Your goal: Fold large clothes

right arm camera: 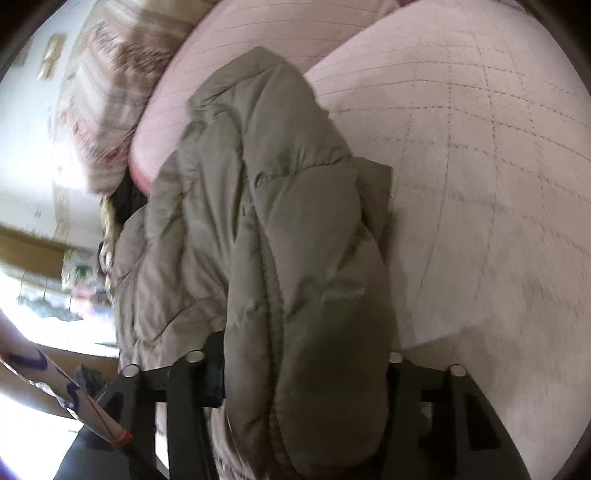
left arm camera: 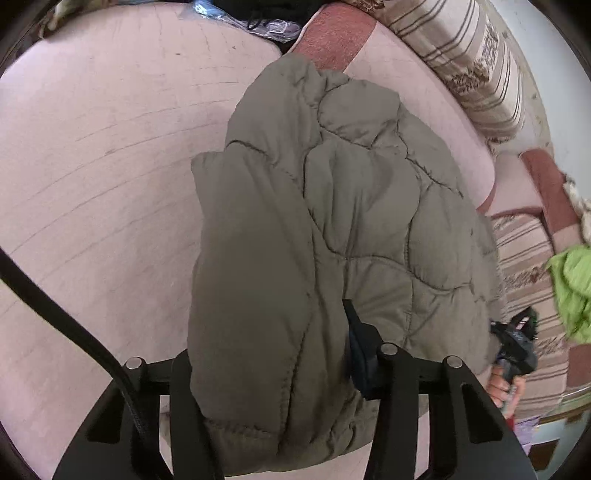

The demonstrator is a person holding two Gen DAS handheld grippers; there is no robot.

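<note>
An olive-grey quilted puffer jacket (left arm camera: 332,221) hangs bunched over a pink quilted sofa seat (left arm camera: 92,166). My left gripper (left arm camera: 273,376) is shut on a thick fold of the jacket, which drapes between and over its black fingers. In the right wrist view the same jacket (right arm camera: 280,240) fills the middle. My right gripper (right arm camera: 303,369) is shut on another padded edge of it and holds it above the pink seat (right arm camera: 480,184). The right gripper and the hand holding it also show in the left wrist view (left arm camera: 513,347), at the jacket's right edge.
Striped beige and brown cushions (left arm camera: 465,55) line the sofa back. A bright green cloth (left arm camera: 572,291) lies at the right. A clear plastic bag (left arm camera: 258,22) and dark items sit at the far end. A black cable (left arm camera: 55,314) crosses the left.
</note>
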